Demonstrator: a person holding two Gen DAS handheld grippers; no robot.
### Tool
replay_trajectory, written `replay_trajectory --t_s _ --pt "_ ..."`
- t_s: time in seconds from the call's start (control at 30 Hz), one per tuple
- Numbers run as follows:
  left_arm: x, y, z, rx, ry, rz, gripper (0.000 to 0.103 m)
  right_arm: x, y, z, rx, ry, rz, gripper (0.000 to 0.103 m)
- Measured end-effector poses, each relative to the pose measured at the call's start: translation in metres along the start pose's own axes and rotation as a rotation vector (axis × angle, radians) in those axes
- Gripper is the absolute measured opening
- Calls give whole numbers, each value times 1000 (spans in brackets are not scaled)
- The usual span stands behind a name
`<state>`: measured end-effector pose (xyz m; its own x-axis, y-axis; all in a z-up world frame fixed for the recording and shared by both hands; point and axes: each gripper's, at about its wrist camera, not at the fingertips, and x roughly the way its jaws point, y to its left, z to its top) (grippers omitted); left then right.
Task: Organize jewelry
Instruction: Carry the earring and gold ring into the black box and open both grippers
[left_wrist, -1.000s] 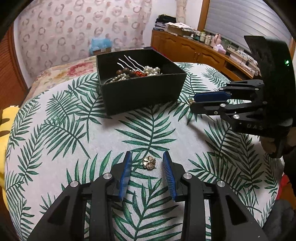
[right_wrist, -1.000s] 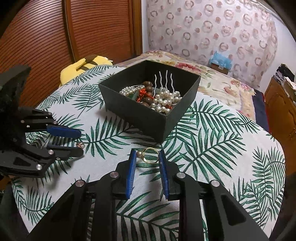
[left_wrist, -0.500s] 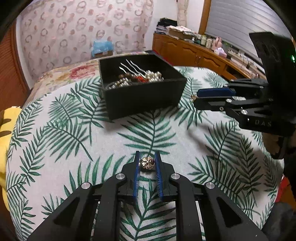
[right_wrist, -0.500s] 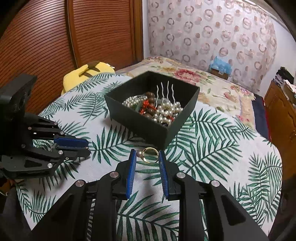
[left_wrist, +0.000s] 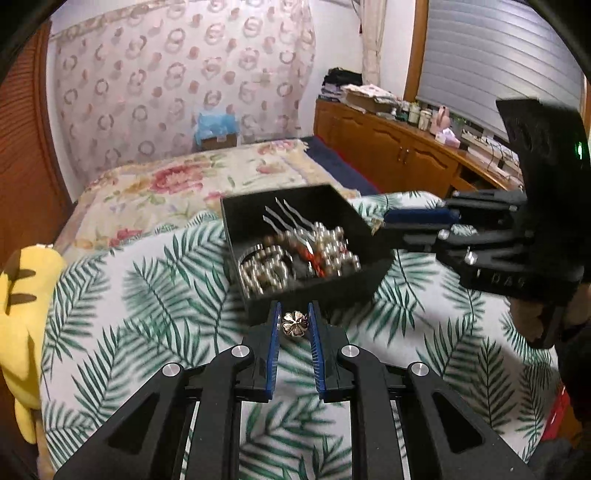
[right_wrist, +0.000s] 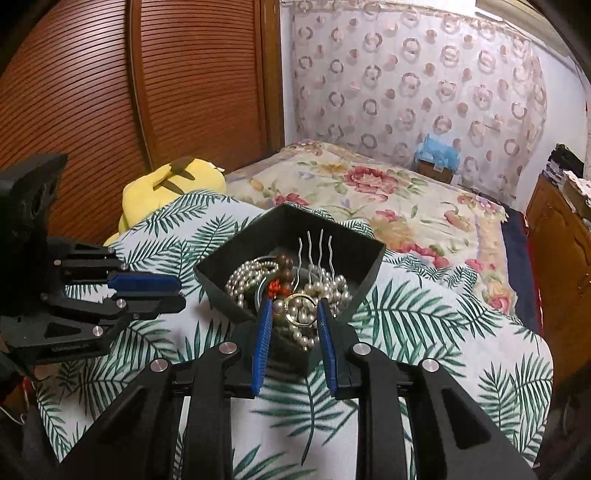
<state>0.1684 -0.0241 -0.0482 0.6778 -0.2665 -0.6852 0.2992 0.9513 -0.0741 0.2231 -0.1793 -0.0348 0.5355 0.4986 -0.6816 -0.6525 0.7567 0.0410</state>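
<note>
Both pieces are mid-carry to the black box (right_wrist: 364, 273): the left gripper (left_wrist: 294, 325) pinches the flower brooch (left_wrist: 294, 325) just short of its near wall, the right gripper (right_wrist: 294, 314) clamps the gold ring (right_wrist: 302, 309) above the pearls (right_wrist: 332, 291), and what the next move likely calls for is clearing the rim and letting go.

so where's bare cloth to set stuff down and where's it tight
Bare leaf-print cloth lies between the black box and the yellow plush, and another patch to the box's right. The box itself is crowded with pearls and hairpins.
</note>
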Motion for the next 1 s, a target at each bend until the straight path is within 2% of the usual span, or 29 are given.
replay_trajectory --t_s 0.37,0.83,0.9,0.97,1.0 --pt "15 9 31 -11 -30 3 14 10 -2 3 17 -1 -8 29" --pt "24 5 42 -20 -35 33 15 -22 -11 -20 72 -29 -40 29" --pt "20 4 40 -22 -37 40 18 -27 -10 -23 80 -36 -45 29" --pt "16 4 38 -24 -42 46 28 -32 -9 -26 84 -43 -50 29" --pt "13 2 37 -23 -46 51 30 -35 -7 -28 85 -48 -55 29"
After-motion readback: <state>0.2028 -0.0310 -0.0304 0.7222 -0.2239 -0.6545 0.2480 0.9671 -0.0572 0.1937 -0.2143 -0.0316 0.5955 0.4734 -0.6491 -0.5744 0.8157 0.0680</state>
